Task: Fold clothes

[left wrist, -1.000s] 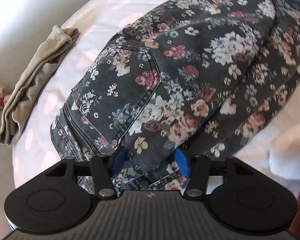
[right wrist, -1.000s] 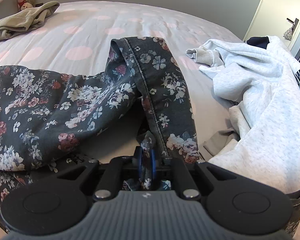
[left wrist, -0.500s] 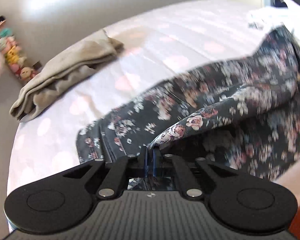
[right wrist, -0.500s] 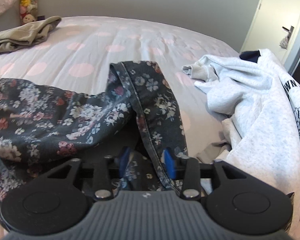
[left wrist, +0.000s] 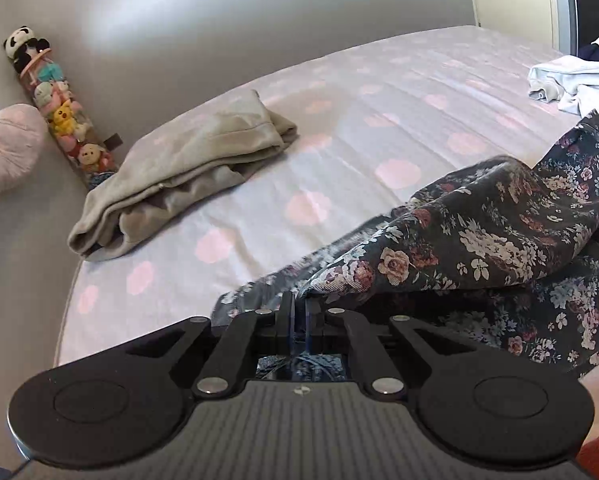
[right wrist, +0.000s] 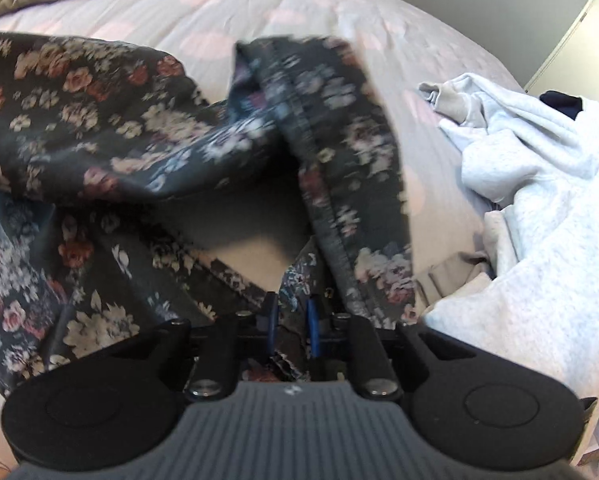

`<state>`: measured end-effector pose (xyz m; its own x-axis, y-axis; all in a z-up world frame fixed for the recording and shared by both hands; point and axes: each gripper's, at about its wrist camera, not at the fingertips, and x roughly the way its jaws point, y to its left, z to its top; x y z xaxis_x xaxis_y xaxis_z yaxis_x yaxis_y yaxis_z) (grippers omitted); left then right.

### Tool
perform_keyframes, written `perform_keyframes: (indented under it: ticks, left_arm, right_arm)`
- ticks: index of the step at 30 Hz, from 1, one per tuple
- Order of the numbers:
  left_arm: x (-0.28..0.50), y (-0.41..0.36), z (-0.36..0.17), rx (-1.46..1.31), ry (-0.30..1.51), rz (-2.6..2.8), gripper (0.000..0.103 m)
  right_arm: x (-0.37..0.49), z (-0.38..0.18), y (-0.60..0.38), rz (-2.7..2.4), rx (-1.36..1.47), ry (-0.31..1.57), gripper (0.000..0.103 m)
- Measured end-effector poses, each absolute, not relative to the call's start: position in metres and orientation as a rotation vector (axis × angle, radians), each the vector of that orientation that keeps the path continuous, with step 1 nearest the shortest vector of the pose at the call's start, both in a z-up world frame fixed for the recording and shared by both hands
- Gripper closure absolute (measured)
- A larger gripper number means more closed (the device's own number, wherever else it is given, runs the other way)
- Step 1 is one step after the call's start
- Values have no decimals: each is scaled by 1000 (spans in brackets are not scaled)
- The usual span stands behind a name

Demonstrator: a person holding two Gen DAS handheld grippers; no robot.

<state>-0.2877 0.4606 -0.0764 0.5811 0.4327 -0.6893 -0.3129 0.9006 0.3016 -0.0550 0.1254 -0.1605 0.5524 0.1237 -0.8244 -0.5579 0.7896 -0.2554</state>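
Both grippers pinching the floral jeans (left wrist: 495,240), mid-fold on the bed (left wrist: 339,128).
Left gripper (left wrist: 298,314) pressed together on a lifted edge; right gripper (right wrist: 292,316) nearly closed on cloth. Next, probably: carry the edge across, lay flat.

Floral trousers (left wrist: 491,240) showing matt twill denim cloth, grey sweatshirt (right wrist: 539,184) looking soft fleecy, bed sheet (left wrist: 339,128) appearing smooth cotton, beige garment (left wrist: 187,168) looking velvety

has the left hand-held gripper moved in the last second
Yes. The left hand-held gripper rose and tipped up: the folded beige garment sits more central, and the grey wall shows.
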Motion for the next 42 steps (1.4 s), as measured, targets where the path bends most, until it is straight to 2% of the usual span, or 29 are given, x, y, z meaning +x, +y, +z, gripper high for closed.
perform_keyframes:
  ticks: [4, 7, 21, 28, 37, 42]
  left_arm:
    - [-296, 474, -74, 145, 854, 478, 101]
    - [-302, 484, -72, 139, 860, 509, 101]
    - [-318, 509, -86, 99, 916, 598, 101]
    - [-311, 518, -76, 73, 907, 632, 101]
    - [-273, 525, -42, 87, 845, 665, 101]
    - [-222, 537, -24, 137, 817, 690, 101]
  right_arm:
    - [-54, -132, 108, 422, -547, 844, 87]
    - [-51, -112, 89, 383, -593, 782, 91]
    - [-19, -94, 7, 184, -543, 762, 94]
    - [-9, -66, -5, 136, -528, 651, 95]
    - [39, -19, -6, 119, -472, 590, 95]
    - [83, -11, 7, 95, -501, 578, 95]
